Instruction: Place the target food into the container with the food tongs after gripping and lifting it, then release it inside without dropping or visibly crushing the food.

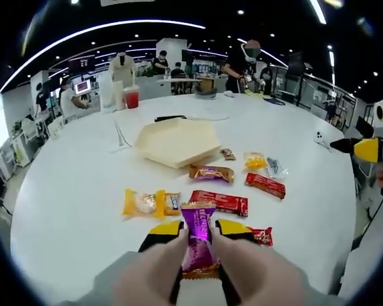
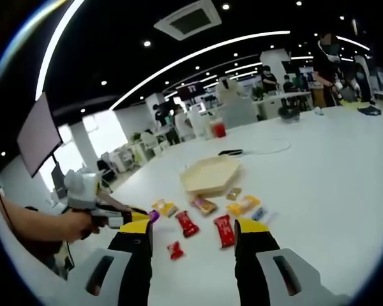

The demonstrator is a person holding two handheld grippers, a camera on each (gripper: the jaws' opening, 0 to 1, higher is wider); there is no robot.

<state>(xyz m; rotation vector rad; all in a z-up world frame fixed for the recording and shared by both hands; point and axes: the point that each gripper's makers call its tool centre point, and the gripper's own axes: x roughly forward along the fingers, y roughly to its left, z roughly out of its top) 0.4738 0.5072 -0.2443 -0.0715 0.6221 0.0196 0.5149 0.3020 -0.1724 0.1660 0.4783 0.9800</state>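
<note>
My left gripper is shut on a purple snack packet, which stands upright between the yellow-tipped jaws. Beyond it, at the middle of the white round table, sits the beige hexagonal container. In the right gripper view, a hand holds the left gripper at the left, with the purple packet at its tips. My right gripper is open over the table with nothing between its jaws. It also shows as a yellow tip at the right edge of the left gripper view.
Loose snacks lie between me and the container: a yellow packet, a red bar, a gold candy, another red bar. A red cup and a dark thin object lie beyond. People stand at far desks.
</note>
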